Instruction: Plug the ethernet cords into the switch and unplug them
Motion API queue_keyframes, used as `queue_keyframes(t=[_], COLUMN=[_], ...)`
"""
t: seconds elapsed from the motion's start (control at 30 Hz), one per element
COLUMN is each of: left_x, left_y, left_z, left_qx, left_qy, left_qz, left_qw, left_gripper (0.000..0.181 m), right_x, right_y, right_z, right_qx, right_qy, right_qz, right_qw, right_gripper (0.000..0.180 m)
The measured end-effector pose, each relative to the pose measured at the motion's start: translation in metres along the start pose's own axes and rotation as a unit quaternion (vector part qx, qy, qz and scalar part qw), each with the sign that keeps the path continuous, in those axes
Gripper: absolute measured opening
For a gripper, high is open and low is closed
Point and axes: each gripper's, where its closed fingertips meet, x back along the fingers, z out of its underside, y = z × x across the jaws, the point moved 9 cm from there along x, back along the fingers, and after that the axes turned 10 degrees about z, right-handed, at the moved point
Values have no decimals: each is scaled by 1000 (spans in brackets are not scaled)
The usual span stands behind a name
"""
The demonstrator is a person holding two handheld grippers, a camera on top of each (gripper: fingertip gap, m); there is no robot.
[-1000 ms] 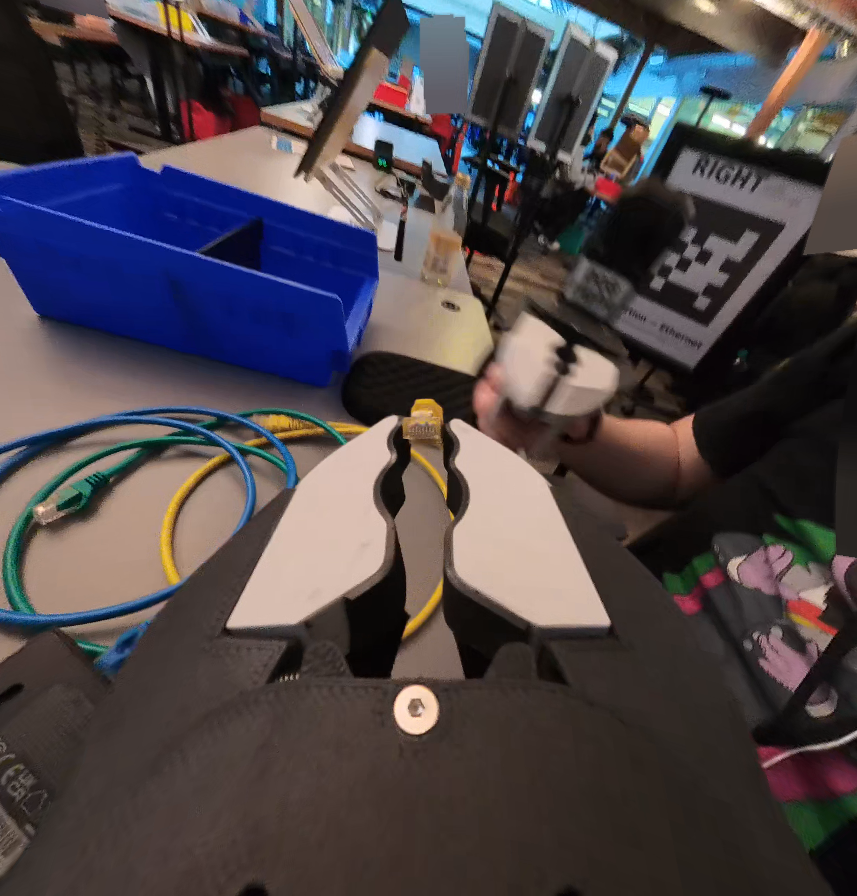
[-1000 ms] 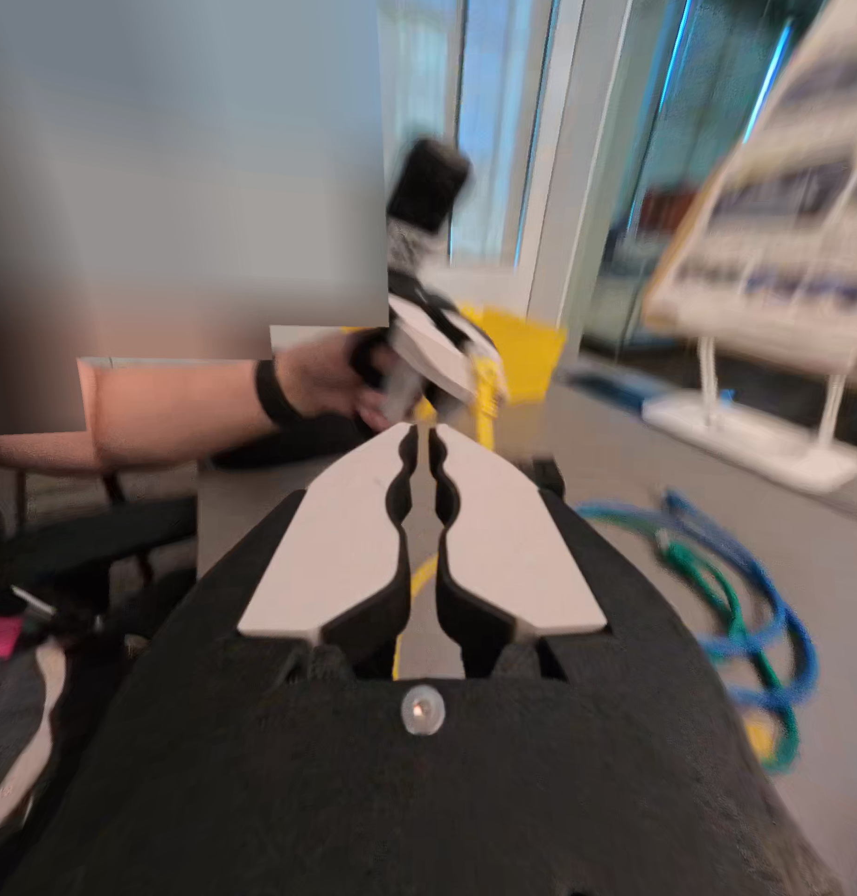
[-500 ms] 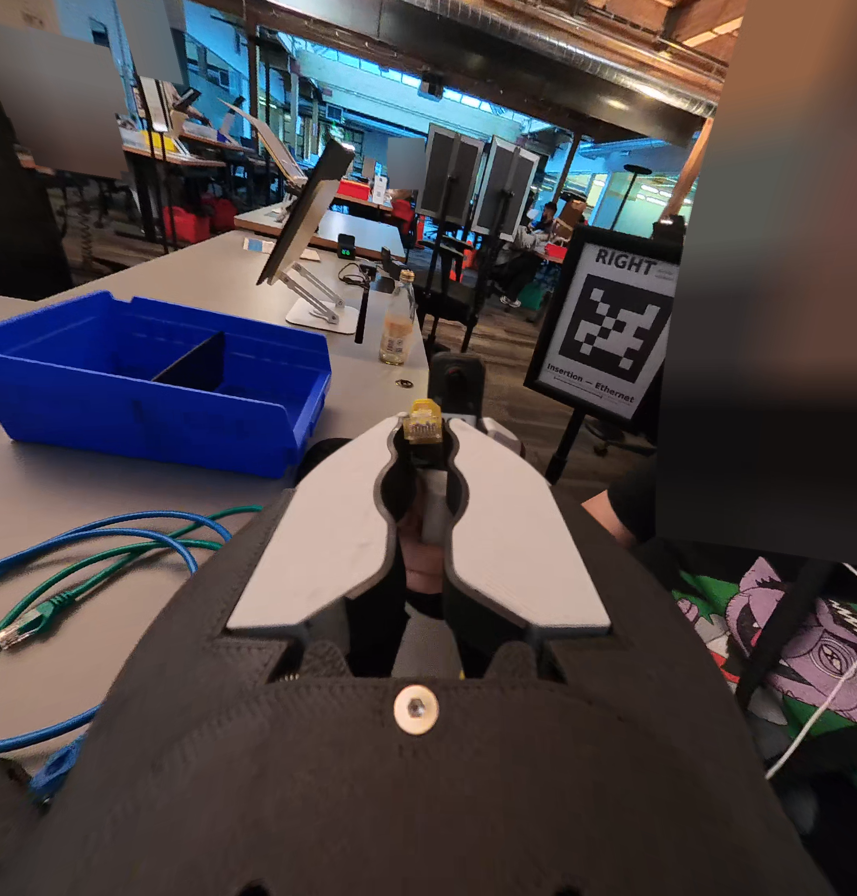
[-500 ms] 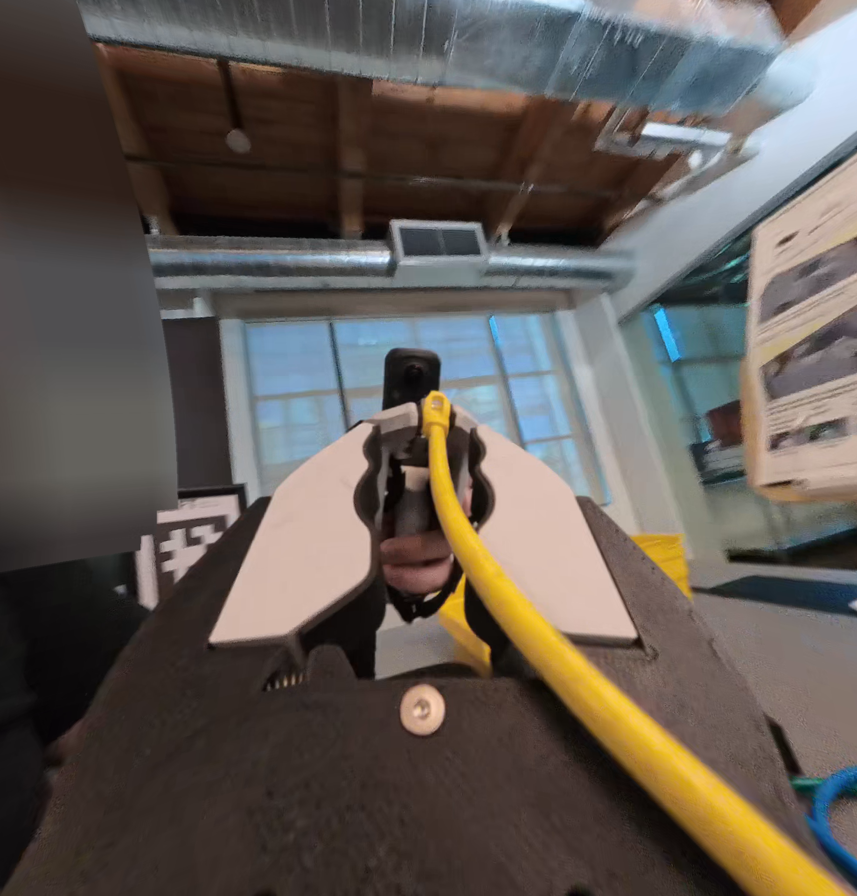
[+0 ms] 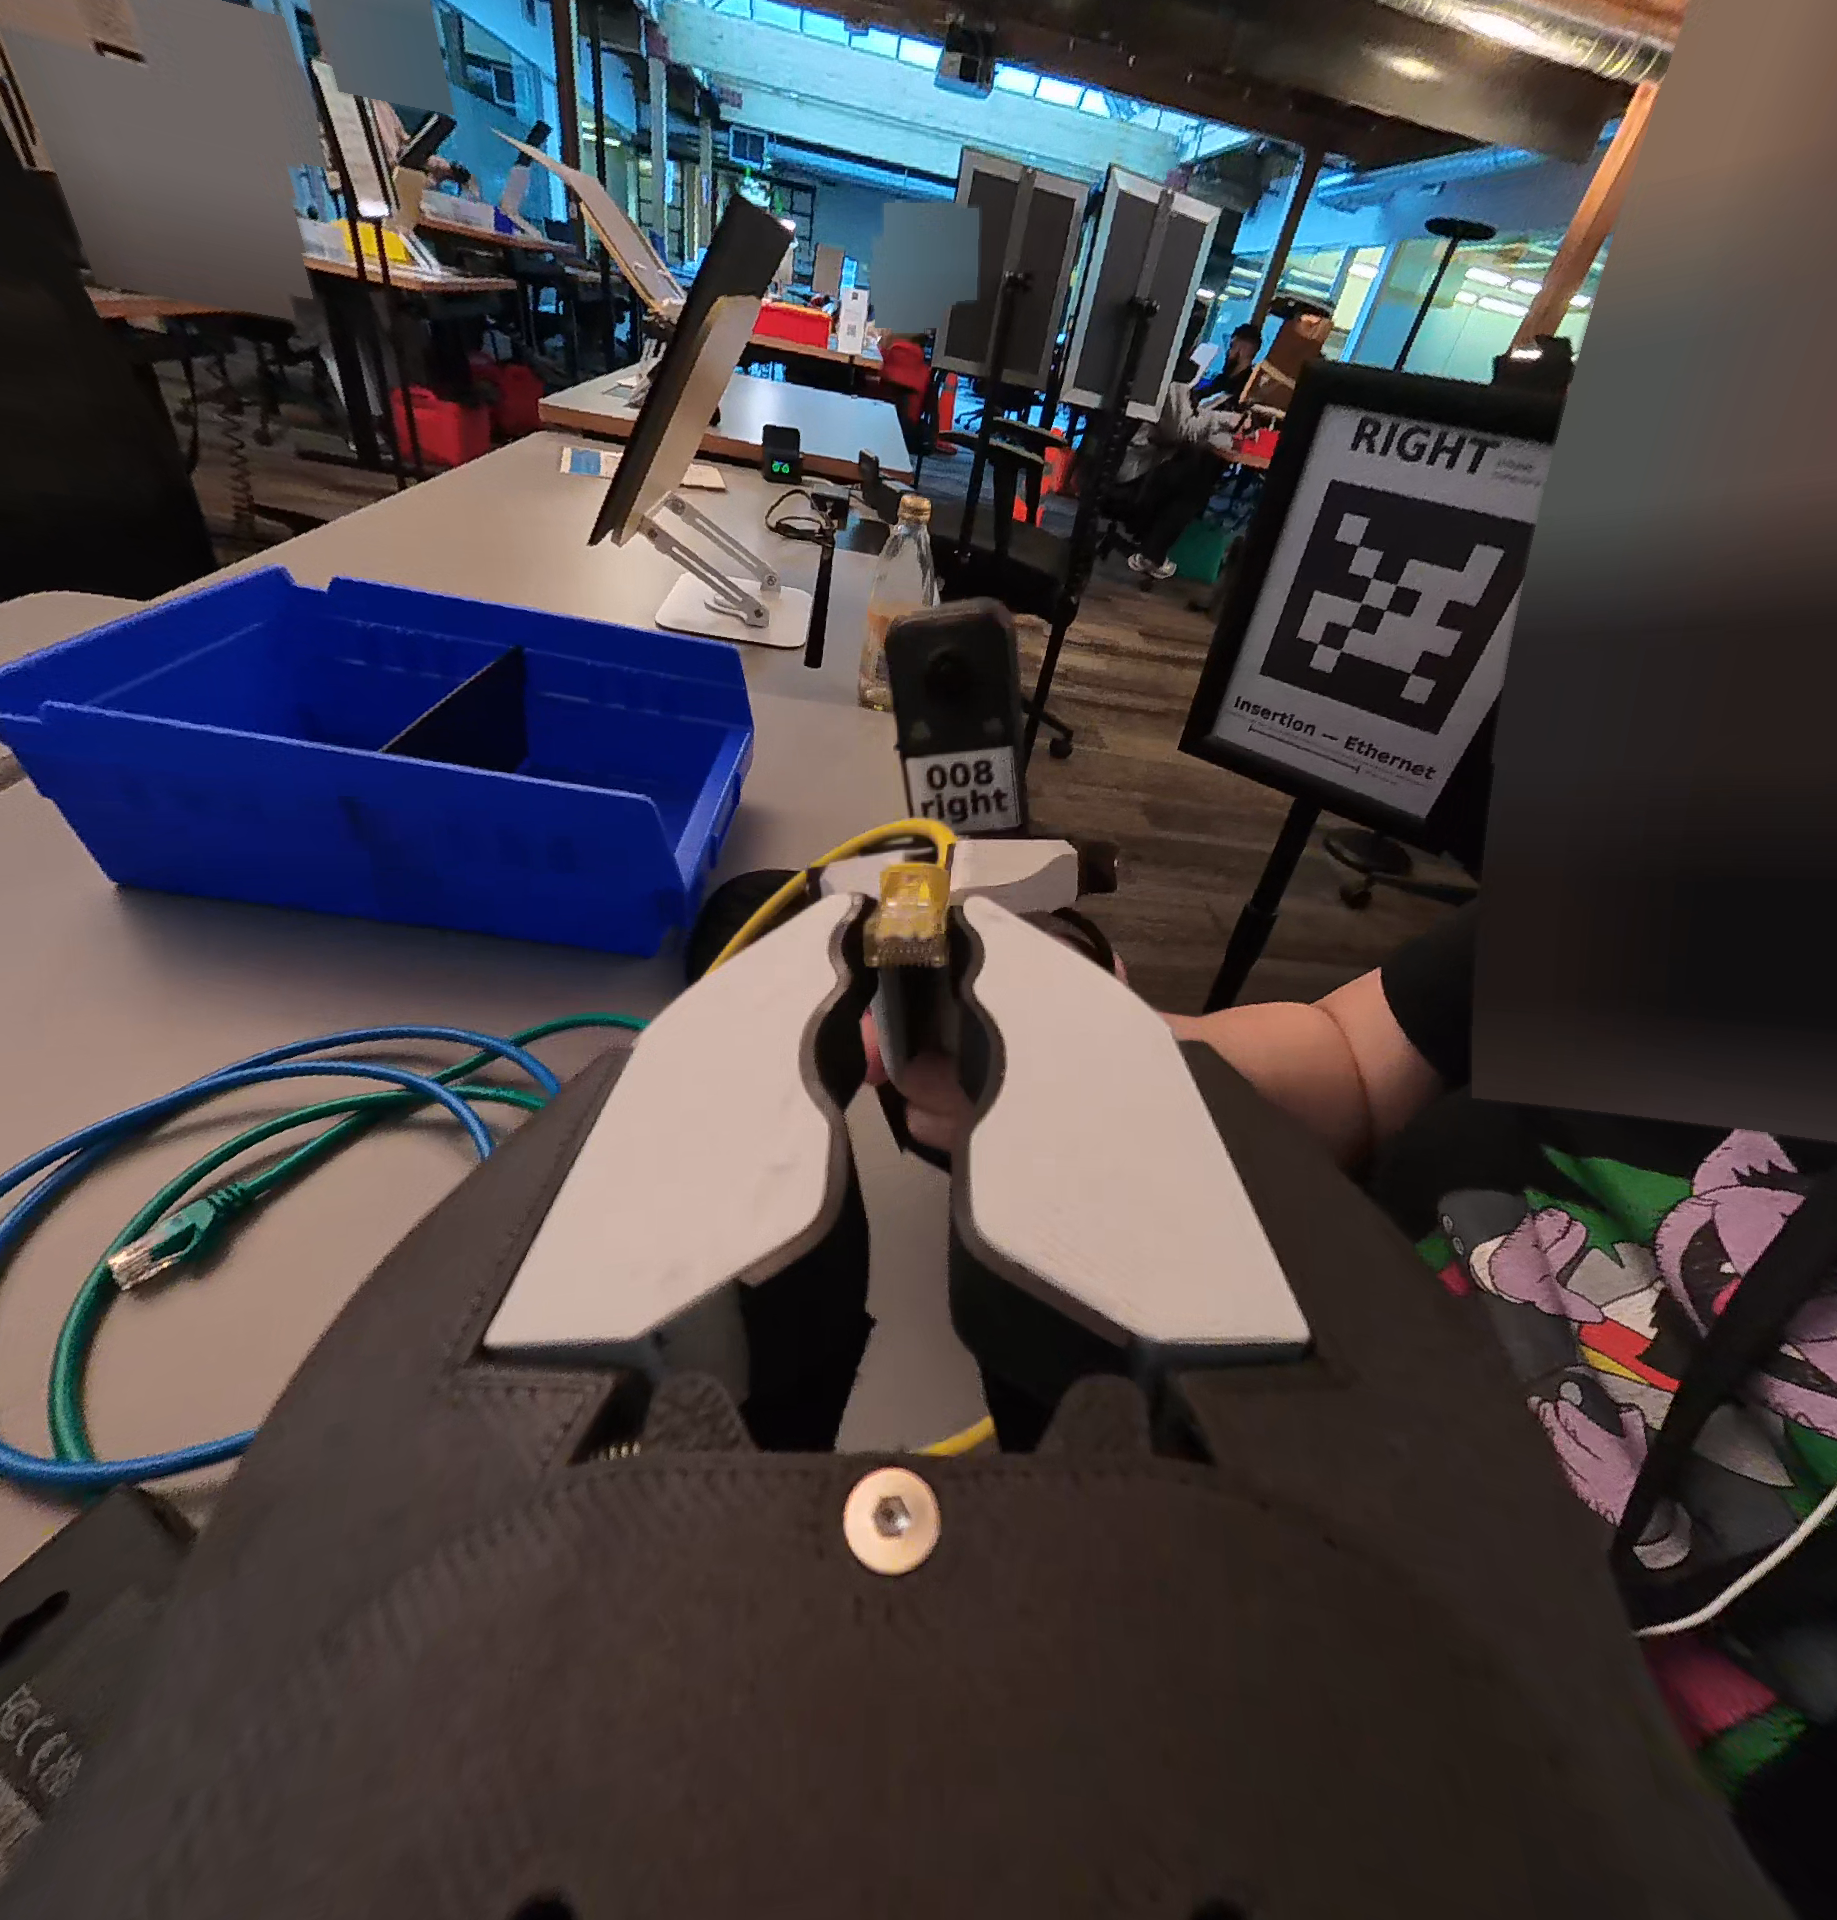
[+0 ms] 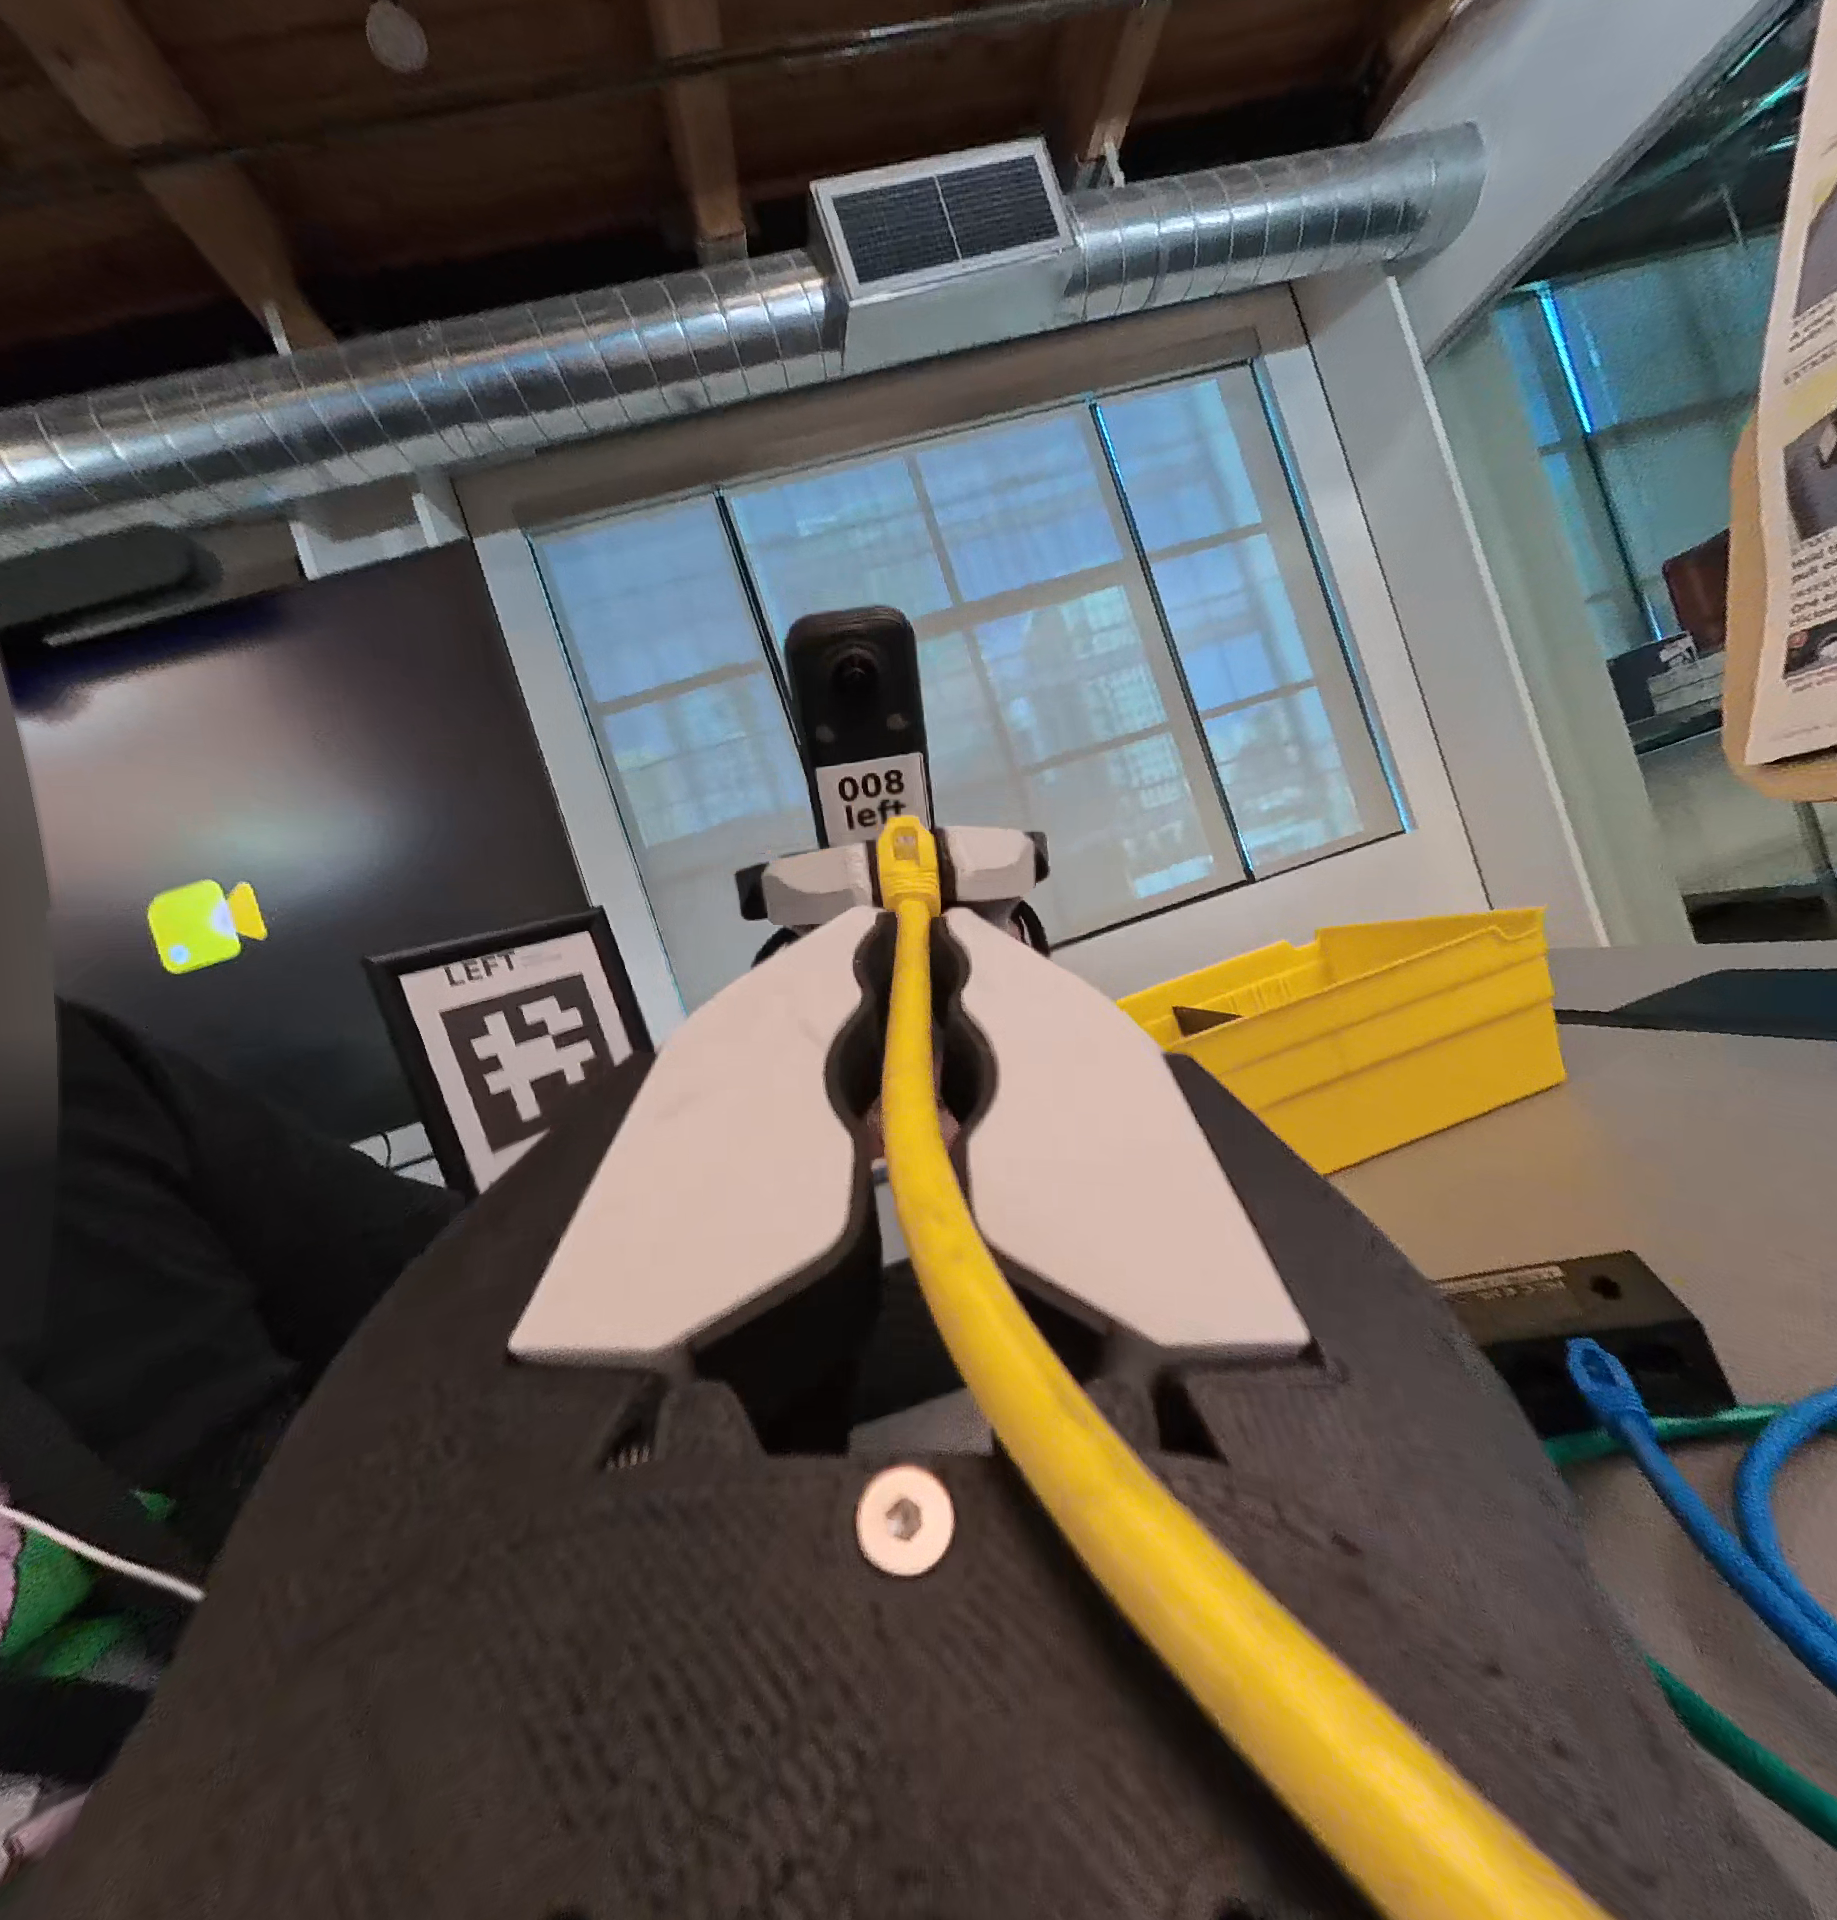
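My left gripper [image 5: 907,940] is shut on the yellow cord's plug [image 5: 909,894], held up in the air above the table edge. My right gripper [image 6: 906,923] faces it tip to tip and is shut on the yellow cord [image 6: 929,1164] just behind that plug; the cord trails back over its body. Each gripper shows in the other's view: the right gripper [image 5: 945,868] and the left gripper [image 6: 898,883]. The black switch [image 6: 1579,1320] lies on the table at the right, with a blue cord end [image 6: 1600,1377] at its face. The switch's corner [image 5: 31,1704] also shows at bottom left.
A blue cord [image 5: 270,1081] and a green cord with a loose plug [image 5: 155,1257] lie coiled on the grey table [image 5: 166,987]. A blue bin [image 5: 374,790] stands behind them and a yellow bin [image 6: 1361,1018] farther off. Marker sign stands [image 5: 1381,613] and the person's arm are close by.
The left gripper lifted the yellow plug from low over the table. The right gripper, empty and moving before, came face to face with it and closed on the yellow cord.
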Motion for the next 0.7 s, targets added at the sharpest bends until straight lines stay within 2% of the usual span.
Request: queue_keyframes(t=[0.07,0.17,0.27,0.4,0.5,0.6,0.67,0.7], left_x=[6,29,54,59,55,50,46,43], left_y=[1,11,29,50,69,86,93,95], left_z=[4,24,63,114,133,136,136,135], left_qx=[-14,-38,0,67,85,115,135,142], left_qy=[14,74,131,167,216,254,253,250], left_qz=[-39,-186,-356,-474,-497,-493,-473,-457], left_qw=[999,979,925,862,836,824,833,842], left_gripper=[19,51,64,86,96,98,89,78], right_x=[1,11,22,27,27,27,28,29], right_y=[-1,-1,0,-1,-4,-5,-6,-6], right_z=[0,-7,-13,-14,-11,-8,-6,-4], right_qx=[19,50,113,172,183,192,200,202], right_qy=[10,18,37,52,60,67,76,79], right_qz=[13,34,75,111,115,115,116,117], right_qw=[1000,998,990,977,975,972,970,969], right_gripper=[7,7,6,6,6,6,6,6])
